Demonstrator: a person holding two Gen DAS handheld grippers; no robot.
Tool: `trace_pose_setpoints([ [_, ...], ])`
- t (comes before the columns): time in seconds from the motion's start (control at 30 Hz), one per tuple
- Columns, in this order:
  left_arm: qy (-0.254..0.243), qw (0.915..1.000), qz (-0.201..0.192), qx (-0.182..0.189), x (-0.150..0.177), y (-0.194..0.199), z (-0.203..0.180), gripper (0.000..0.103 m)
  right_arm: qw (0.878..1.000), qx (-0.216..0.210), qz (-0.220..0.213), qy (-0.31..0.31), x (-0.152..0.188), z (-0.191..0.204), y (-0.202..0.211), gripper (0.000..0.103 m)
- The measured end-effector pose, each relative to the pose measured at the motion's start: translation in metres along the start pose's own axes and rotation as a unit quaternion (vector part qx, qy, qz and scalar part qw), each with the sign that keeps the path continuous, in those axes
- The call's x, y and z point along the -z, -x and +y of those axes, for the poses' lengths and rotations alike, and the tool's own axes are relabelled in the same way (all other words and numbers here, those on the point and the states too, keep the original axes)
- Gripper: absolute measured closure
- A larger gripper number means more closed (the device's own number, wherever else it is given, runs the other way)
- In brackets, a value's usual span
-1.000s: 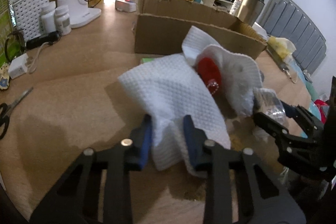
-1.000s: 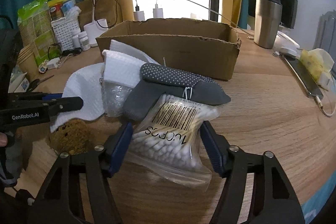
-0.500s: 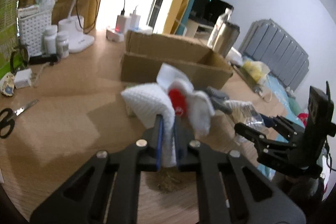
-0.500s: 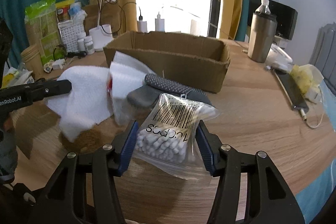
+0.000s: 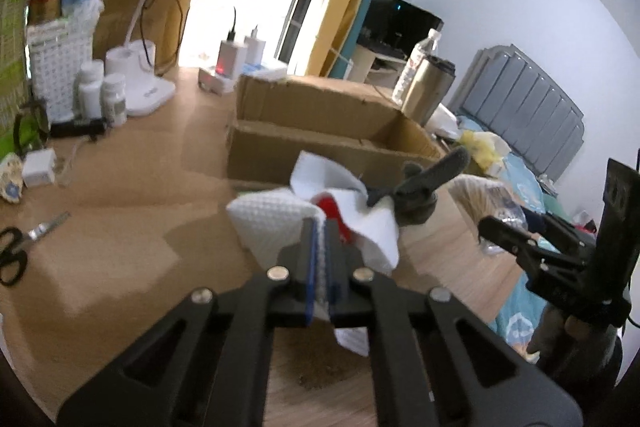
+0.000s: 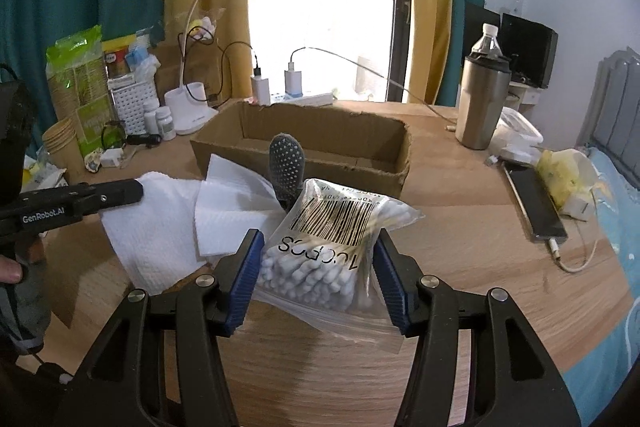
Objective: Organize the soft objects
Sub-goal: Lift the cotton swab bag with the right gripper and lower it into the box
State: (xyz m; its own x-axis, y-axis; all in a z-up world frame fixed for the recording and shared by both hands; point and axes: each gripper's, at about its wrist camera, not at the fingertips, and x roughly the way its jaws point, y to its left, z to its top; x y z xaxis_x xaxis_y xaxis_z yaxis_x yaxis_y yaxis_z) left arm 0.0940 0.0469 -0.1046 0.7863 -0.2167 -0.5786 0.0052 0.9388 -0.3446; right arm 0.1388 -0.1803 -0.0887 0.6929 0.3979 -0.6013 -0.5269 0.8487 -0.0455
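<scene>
The left tongs (image 5: 318, 259) are clenched on one white waffle cloth (image 5: 272, 227), lifted above the worktop (image 5: 120, 247), with something red (image 5: 330, 209) in its folds. The right tongs (image 6: 318, 267) grasp one clear bag of cotton swabs (image 6: 320, 251), also raised. One grey dotted glove (image 6: 286, 163) sticks up behind the bag. Beyond stands one open cardboard box (image 6: 304, 143); toward the worktop's far left corner, two white bottles (image 6: 160, 117) and one lamp (image 6: 192, 99); one steel tumbler (image 6: 482, 103) stands toward the right edge.

We see a white waffle cloth (image 5: 276, 227) lifted off the worktop, draped and bunched; a clear bag of cotton swabs (image 6: 324, 259) raised too, barcode up; a grey dotted glove (image 6: 286, 163) pokes upright between them, near the cardboard box (image 6: 320, 135)
</scene>
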Motion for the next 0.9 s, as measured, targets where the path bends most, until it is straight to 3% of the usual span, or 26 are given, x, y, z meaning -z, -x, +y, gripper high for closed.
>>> trace_pose_setpoints([
  [0.13, -0.03, 0.9992, -0.025, -0.009, -0.008, 0.021, -0.008, 0.101, 1.0, 0.002, -0.012, 0.0, -0.006, -0.004, 0.006, 0.045],
  [0.6, -0.033, 0.995, -0.093, -0.015, -0.05, 0.078, -0.011, 0.101, 0.999, -0.001, -0.054, 0.005, -0.03, -0.003, 0.032, 0.045],
  [0.9, -0.051, 0.9906, -0.125, -0.023, -0.074, 0.093, -0.021, 0.101, 0.997, -0.011, -0.071, 0.009, -0.042, -0.009, 0.032, 0.045],
])
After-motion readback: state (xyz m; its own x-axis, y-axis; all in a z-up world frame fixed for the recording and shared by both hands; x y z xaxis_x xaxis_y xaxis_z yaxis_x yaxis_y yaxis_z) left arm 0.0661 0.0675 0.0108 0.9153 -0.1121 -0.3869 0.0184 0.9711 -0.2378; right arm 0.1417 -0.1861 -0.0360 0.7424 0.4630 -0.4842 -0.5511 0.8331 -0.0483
